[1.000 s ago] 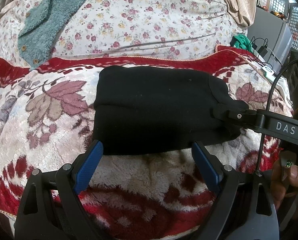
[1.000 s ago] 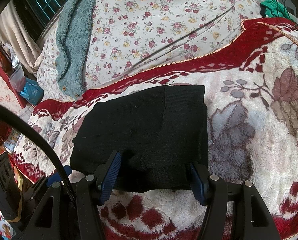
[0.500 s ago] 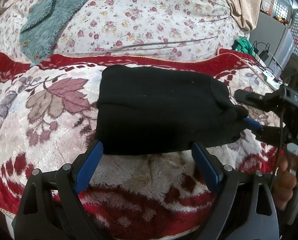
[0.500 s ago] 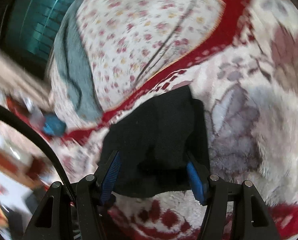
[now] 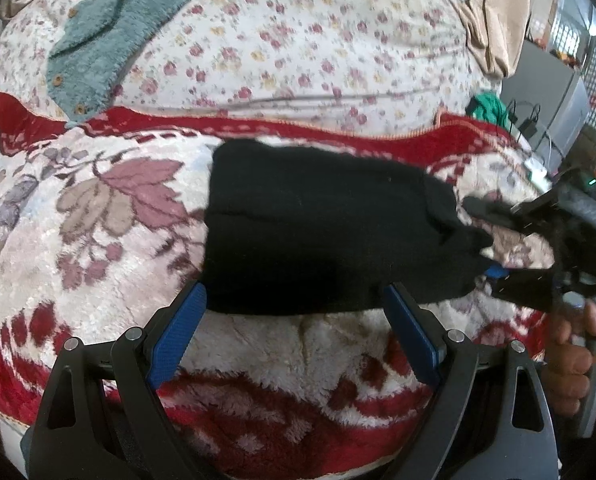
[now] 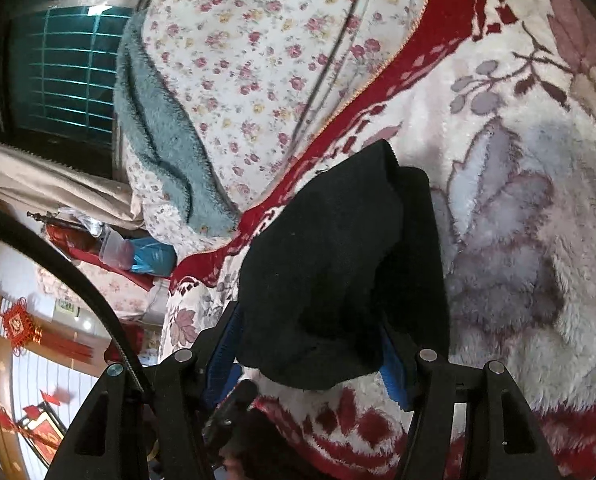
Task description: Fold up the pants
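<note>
The black pants [image 5: 318, 232] lie folded in a thick bundle on the red and white floral blanket [image 5: 97, 240]. My left gripper [image 5: 293, 308] is open, its blue pads just in front of the bundle's near edge, not holding it. My right gripper [image 6: 310, 344] is rolled to one side with its jaws wide around the bundle's right end [image 6: 330, 280], which lifts off the blanket between the blue pads. In the left wrist view the right gripper [image 5: 498, 240] shows at the bundle's right end, one finger above and one below the cloth.
A flowered sheet [image 5: 298, 40] covers the bed behind the blanket. A teal fleece garment [image 5: 109, 40] lies on it at the far left. A beige cloth [image 5: 494, 12] hangs at the back right. A green item and cables [image 5: 494, 108] sit by the bed's right side.
My right gripper has rolled sideways and pushed into the bundle's right end, lifting that end. My left gripper has stayed in place, open.
</note>
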`<control>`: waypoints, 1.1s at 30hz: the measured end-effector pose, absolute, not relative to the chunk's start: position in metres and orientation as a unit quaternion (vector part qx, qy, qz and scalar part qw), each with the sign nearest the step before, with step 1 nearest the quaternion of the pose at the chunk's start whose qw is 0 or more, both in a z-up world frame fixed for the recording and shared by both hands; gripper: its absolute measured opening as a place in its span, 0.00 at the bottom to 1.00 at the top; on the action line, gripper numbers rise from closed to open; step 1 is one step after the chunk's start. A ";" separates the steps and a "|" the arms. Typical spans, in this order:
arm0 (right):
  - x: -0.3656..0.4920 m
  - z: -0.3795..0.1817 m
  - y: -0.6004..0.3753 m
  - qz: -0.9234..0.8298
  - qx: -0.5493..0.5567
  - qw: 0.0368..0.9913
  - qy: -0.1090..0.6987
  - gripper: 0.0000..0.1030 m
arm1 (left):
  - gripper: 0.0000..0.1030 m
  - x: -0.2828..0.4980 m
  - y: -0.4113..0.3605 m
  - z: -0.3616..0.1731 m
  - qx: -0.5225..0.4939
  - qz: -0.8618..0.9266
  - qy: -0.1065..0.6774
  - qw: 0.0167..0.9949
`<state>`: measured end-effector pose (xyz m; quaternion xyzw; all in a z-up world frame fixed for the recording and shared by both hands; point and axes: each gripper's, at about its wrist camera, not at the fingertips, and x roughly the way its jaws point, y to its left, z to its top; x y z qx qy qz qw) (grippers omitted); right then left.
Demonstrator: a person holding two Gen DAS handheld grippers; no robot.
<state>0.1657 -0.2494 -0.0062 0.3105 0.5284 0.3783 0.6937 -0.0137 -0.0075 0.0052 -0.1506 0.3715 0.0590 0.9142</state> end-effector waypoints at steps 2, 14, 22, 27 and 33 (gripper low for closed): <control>0.172 -0.010 -0.247 0.367 0.312 0.693 0.537 0.48 | 0.88 -0.020 -0.002 0.011 -0.159 0.067 0.358 0.918; 0.141 0.029 -0.206 0.341 0.118 0.805 0.471 0.15 | 0.88 -0.110 0.075 0.040 -0.263 0.181 0.271 0.908; 0.108 0.096 -0.136 0.477 0.135 0.770 0.402 0.14 | 0.88 -0.195 0.115 0.020 -0.378 0.283 0.189 0.861; 0.079 0.106 -0.042 0.565 0.138 0.704 0.407 0.14 | 0.88 -0.201 0.130 0.011 -0.414 0.305 0.188 0.837; 0.060 0.084 0.038 0.587 0.130 0.648 0.468 0.28 | 0.88 -0.204 0.137 0.002 -0.437 0.305 0.199 0.823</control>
